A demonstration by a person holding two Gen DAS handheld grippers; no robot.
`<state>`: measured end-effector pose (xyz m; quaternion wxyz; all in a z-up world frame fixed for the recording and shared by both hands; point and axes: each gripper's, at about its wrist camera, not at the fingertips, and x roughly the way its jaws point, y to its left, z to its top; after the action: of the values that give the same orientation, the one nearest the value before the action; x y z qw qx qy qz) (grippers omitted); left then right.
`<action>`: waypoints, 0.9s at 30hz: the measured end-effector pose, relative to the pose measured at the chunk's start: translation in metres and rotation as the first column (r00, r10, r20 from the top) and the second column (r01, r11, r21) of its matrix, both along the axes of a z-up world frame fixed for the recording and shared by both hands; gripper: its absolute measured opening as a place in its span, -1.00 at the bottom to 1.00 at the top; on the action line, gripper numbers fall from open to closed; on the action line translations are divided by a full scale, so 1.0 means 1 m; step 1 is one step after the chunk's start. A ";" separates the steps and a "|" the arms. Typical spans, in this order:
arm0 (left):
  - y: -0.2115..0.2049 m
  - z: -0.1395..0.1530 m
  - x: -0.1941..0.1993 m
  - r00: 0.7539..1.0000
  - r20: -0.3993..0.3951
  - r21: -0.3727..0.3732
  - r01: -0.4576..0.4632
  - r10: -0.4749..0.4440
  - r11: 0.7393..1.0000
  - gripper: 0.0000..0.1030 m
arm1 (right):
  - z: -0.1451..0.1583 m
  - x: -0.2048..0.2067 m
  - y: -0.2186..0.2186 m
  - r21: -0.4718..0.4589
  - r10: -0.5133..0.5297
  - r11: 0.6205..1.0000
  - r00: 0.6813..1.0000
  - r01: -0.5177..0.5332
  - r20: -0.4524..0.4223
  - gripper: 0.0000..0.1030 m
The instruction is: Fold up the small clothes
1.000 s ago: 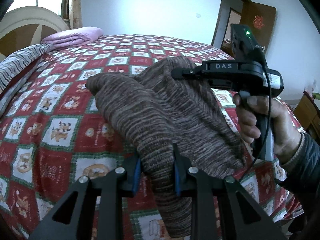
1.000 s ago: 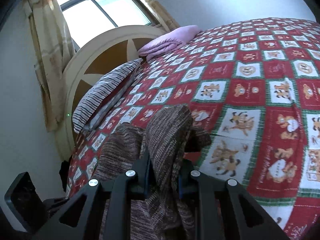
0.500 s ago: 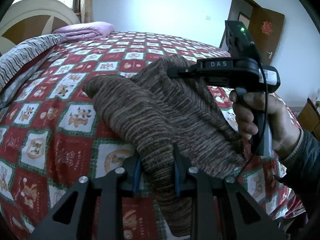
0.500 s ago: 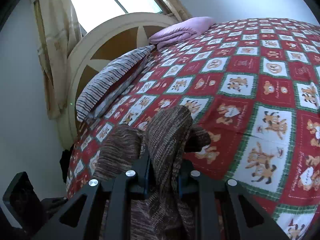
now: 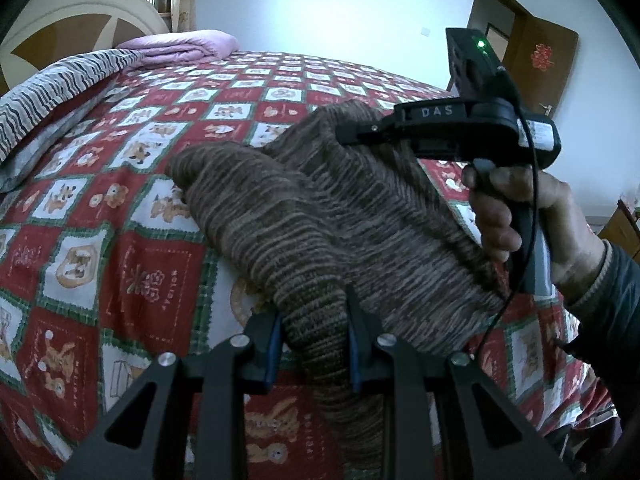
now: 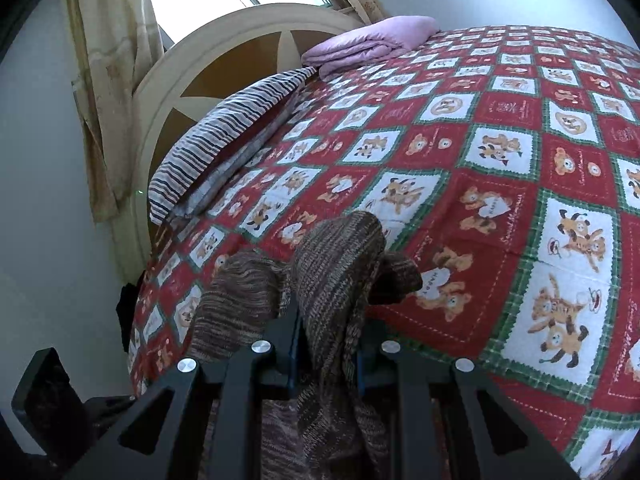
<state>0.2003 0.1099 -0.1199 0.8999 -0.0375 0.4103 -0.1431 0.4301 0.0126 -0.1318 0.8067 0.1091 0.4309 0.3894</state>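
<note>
A brown striped knit garment hangs between my two grippers above the red patchwork bedspread. My left gripper is shut on one edge of it, the cloth bunched between the blue pads. My right gripper is shut on another edge of the same garment; in the left wrist view its black body and the hand that holds it show at the right, the fingers pinching the garment's far corner. A folded part of the knit droops below both grippers.
The bedspread covers a wide bed. A striped pillow and a folded lilac blanket lie by the round headboard. A curtained window is behind it. A brown door stands at the far right.
Both grippers have moved forward and lower over the bed with the garment held between them. The grip on the cloth is the same.
</note>
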 end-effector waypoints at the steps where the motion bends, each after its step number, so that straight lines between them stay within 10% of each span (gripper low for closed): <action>1: 0.001 -0.001 -0.001 1.000 -0.001 -0.001 0.000 0.000 1.000 -0.47 | -0.001 0.000 0.000 -0.001 0.000 1.000 1.000 0.000 -0.001 -0.61; 13: 0.006 -0.017 -0.004 1.000 -0.029 -0.003 -0.010 0.010 1.000 -0.44 | -0.016 0.011 -0.001 -0.023 -0.022 1.000 0.999 0.021 -0.028 -0.61; 27: 0.011 -0.025 -0.004 0.997 -0.010 0.050 -0.070 0.071 0.996 0.24 | -0.045 0.026 -0.006 -0.047 -0.075 0.996 0.993 0.071 -0.093 -0.60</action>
<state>0.1961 0.1210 -0.1452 0.9026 -0.0306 0.4173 -0.1008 0.4558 0.0065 -0.1765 0.8011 0.1257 0.4729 0.3448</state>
